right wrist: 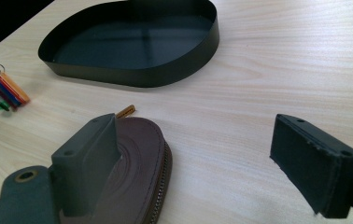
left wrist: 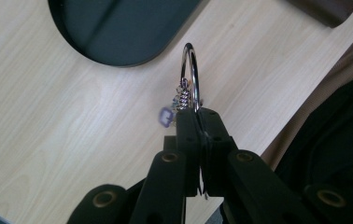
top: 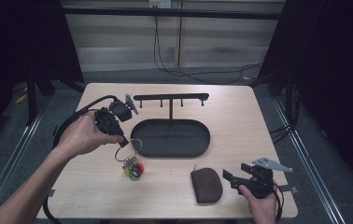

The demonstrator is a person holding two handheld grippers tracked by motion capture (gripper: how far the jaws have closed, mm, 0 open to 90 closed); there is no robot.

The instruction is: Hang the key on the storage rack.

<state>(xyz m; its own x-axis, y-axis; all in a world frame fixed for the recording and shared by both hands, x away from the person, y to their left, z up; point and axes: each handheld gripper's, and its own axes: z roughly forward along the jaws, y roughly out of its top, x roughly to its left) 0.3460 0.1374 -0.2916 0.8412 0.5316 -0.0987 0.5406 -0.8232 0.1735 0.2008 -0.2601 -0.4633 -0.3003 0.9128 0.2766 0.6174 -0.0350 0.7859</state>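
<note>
Nearest to the person, at about 5 o'clock on the table [top: 240,100], sits the right gripper [top: 229,176] with its jaws spread wide and nothing between them. Just beside it, toward 6 o'clock, lies a brown zip pouch [top: 207,185]; in the right gripper view one jaw hangs over the pouch [right wrist: 139,172] but does not pinch it. That pouch looks soft and flat, so it would bend if picked up by one edge. Farther in, near the middle and a bit toward 9 o'clock, the left gripper [top: 124,142] has its jaws shut tight on a shiny key ring [top: 129,148]. The ring [left wrist: 189,77] is thin, hard metal and looks slippery, so pinching it flat across the wire, as now, seems the safe way. Bright tags [top: 134,170] dangle under it, with the lowest on or just above the table; they are light and will likely swing, so slow moves are best. Beyond them, at the centre, lies the black oval tray [top: 201,148]. At 12 o'clock stands the black hook rack [top: 171,97], where the ring could probably hang.
</note>
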